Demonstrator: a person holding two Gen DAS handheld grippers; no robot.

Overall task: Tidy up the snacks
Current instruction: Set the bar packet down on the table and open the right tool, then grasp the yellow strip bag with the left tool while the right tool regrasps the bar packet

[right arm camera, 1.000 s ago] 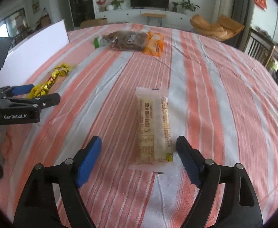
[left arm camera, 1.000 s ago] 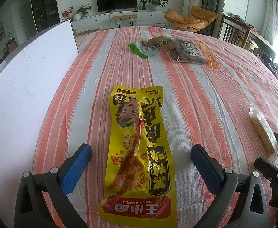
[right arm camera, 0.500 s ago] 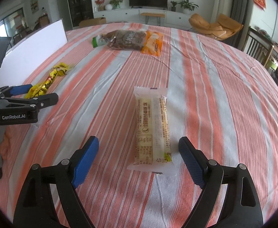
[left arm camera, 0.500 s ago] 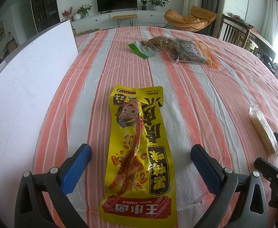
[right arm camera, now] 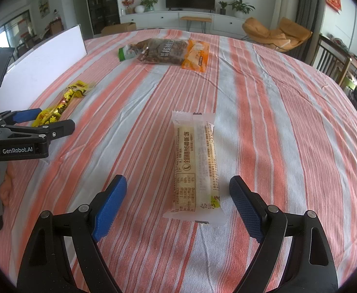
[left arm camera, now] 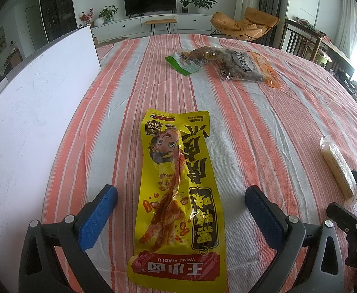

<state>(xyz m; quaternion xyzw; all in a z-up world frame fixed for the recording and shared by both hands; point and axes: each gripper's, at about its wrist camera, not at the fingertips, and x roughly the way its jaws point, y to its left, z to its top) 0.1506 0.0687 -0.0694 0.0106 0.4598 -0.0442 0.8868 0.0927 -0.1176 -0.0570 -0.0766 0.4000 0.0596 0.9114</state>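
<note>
Nothing is looking sorted yet: four snack packets are lying scattered on the striped tablecloth (left arm camera: 263, 112), none is being held, and so the whole job of gathering them seems to be lying ahead. The left gripper (left arm camera: 181, 210) is hanging over the table with its jaws spread wide, and the yellow packet (left arm camera: 178, 195) is lying flat between the two blue pads without either pad touching it, its length running from 6 o'clock toward 12 o'clock in that view. The right gripper (right arm camera: 178, 195) is likewise standing wide open, and the pale bar packet (right arm camera: 195, 168) is lying between its pads, nearer the pad at 3 o'clock and clear of both. Its jaws have just been opening a little further, with the bar between them and ungripped. Toward 12 o'clock in the right wrist view, well apart from both grippers, a brown-and-orange nut bag (right arm camera: 176, 53) is lying with a small green packet (right arm camera: 127, 53) touching its end at 9 o'clock. A single white board (left arm camera: 32, 112) is standing along the table edge at 9 o'clock in the left view; whether it is marking the place for the snacks I cannot tell. The count is one yellow packet, one pale bar, one nut bag, one green packet, two grippers.
</note>
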